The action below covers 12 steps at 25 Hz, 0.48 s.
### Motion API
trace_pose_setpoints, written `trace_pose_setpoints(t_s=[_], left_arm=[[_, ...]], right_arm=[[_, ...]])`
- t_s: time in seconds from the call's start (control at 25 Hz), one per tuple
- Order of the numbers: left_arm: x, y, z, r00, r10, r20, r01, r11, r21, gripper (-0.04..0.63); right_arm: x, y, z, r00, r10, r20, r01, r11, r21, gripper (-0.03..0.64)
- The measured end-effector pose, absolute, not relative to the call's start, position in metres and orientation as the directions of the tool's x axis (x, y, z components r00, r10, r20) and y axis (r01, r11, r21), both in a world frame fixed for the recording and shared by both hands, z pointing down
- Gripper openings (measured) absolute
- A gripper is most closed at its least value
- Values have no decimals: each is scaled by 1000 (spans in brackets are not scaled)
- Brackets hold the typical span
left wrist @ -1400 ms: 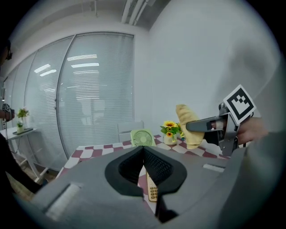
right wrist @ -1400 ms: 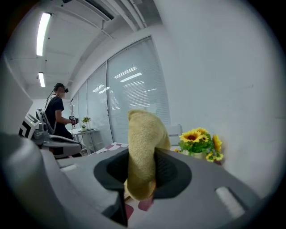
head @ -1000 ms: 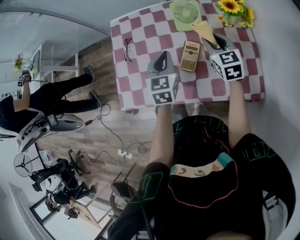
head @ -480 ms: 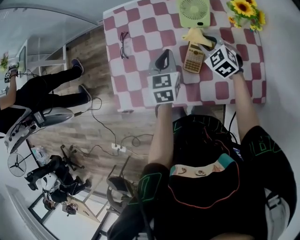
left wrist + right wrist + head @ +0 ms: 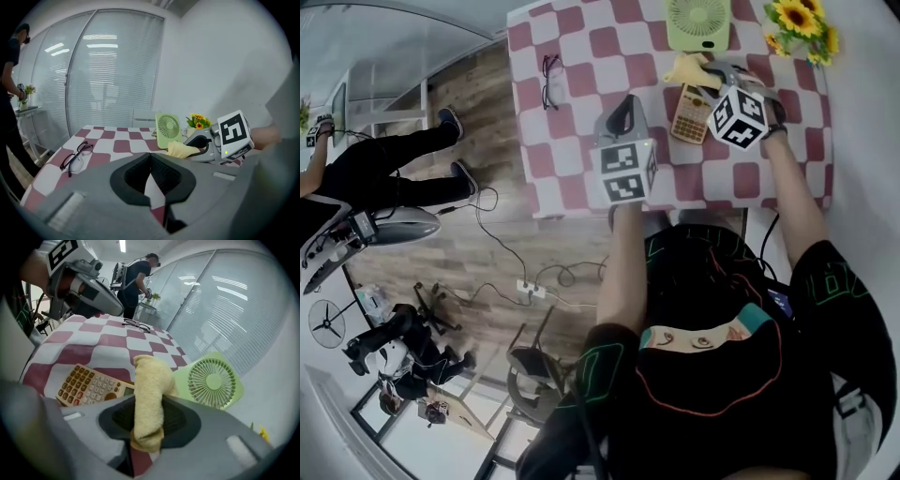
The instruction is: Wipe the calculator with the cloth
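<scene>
The tan calculator [image 5: 687,114] [image 5: 90,386] lies flat on the checkered table [image 5: 581,56]. My right gripper [image 5: 709,77] [image 5: 148,405] is shut on the yellow cloth [image 5: 684,69] [image 5: 148,390]. The cloth hangs out past the jaws over the calculator's far, display end, and I cannot tell whether it touches. My left gripper [image 5: 623,111] [image 5: 150,157] hovers left of the calculator near the table's front edge, jaws shut with nothing between them. In the left gripper view the right gripper [image 5: 202,143] and the cloth [image 5: 183,150] show at the right.
A green desk fan [image 5: 698,22] [image 5: 213,380] [image 5: 168,129] stands just behind the calculator. Sunflowers [image 5: 803,22] [image 5: 199,122] sit at the back right corner. Black glasses [image 5: 550,79] [image 5: 76,155] [image 5: 136,324] lie at the table's left. People [image 5: 384,183] stand on the floor at left.
My right gripper has swung left with the cloth, from right of the calculator to over its far end. The left gripper has stayed where it was.
</scene>
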<state>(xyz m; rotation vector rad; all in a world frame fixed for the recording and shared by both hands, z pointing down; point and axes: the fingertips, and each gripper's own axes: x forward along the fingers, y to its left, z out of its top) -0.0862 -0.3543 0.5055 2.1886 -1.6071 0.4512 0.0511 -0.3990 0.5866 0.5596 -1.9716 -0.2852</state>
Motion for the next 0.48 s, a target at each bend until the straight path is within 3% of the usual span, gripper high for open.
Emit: trace_pose_setpoints(t_s=[0.48], left_arm=[[-85,-334,507,274,-835,478,-962,-232,146,9]], right_arm=[[35,-366,590,-367,-492,789,-151,869,472,120]])
